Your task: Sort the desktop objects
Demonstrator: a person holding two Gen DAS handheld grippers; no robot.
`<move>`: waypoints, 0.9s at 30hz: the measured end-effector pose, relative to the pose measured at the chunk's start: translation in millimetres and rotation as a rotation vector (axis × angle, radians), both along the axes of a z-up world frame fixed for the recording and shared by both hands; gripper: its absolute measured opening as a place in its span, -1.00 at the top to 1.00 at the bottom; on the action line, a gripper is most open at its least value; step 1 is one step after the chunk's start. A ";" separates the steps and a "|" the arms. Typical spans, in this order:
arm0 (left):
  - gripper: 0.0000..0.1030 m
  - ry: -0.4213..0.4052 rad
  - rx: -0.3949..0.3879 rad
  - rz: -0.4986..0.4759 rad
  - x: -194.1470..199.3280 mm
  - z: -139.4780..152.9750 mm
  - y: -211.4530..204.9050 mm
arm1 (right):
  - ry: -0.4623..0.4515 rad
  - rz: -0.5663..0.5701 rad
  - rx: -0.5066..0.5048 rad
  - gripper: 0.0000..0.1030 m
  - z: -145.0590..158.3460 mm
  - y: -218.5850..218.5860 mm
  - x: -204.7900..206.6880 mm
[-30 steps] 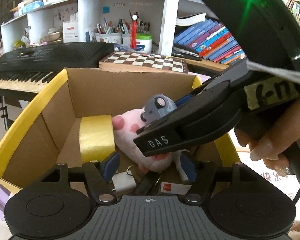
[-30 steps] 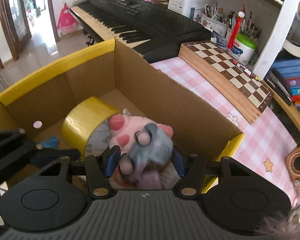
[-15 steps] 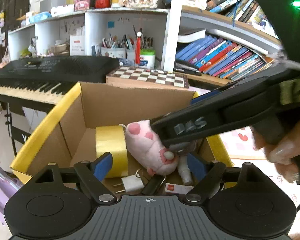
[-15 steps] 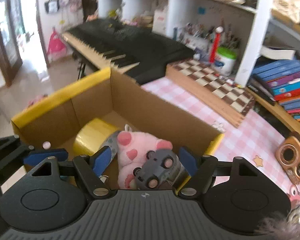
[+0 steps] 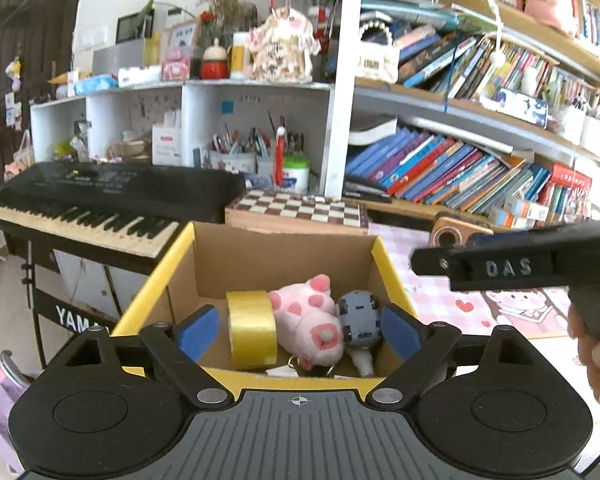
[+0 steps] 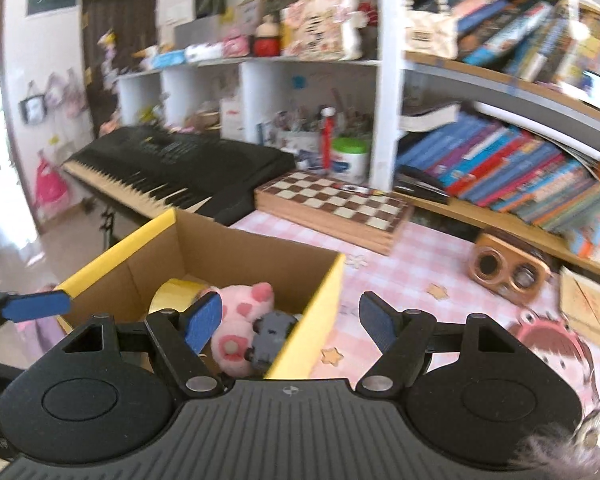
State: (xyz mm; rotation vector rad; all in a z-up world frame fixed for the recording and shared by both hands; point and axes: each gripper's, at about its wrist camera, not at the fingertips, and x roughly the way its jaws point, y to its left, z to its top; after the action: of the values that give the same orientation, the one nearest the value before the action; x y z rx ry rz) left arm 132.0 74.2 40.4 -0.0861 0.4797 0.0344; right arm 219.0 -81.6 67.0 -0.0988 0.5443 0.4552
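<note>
A cardboard box (image 5: 284, 256) with a yellow rim holds a yellow tape roll (image 5: 252, 330), a pink plush (image 5: 306, 320) and a grey toy car (image 5: 360, 316) lying against the plush. My left gripper (image 5: 300, 330) hovers above the box's near edge, its jaws opening with nothing gripped. In the right wrist view the box (image 6: 236, 256) sits low left with the plush (image 6: 240, 312) and car (image 6: 274, 332) inside. My right gripper (image 6: 291, 324) is open over the box's right corner, holding nothing.
A black keyboard (image 5: 100, 196) stands left of the box and a chessboard (image 5: 300, 208) behind it. A wooden speaker (image 6: 508, 272) sits on the pink checked tablecloth (image 6: 400, 264) to the right. Shelves of books fill the back. A hand (image 5: 596, 360) holds the right gripper.
The right gripper let go of the grey toy car, which now lies in the box. Both grippers rose and pulled back out of the box. The left jaws spread wider.
</note>
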 end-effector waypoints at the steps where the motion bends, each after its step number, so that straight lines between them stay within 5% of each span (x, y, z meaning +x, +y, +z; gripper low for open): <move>1: -0.76 -0.007 0.004 -0.001 -6.1 1.8 0.0 | 0.000 -0.021 0.010 -0.44 -0.8 -3.5 -7.2; 27: -0.78 0.098 0.033 -0.029 -96.6 -26.9 -17.2 | 0.012 -0.307 0.036 -0.44 -56.3 -45.3 -179.6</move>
State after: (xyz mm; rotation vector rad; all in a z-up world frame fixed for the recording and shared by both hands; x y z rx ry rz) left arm 35.4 57.0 13.5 -0.0453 0.5779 0.0184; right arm 39.4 -127.0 10.7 0.0219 0.5518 0.1664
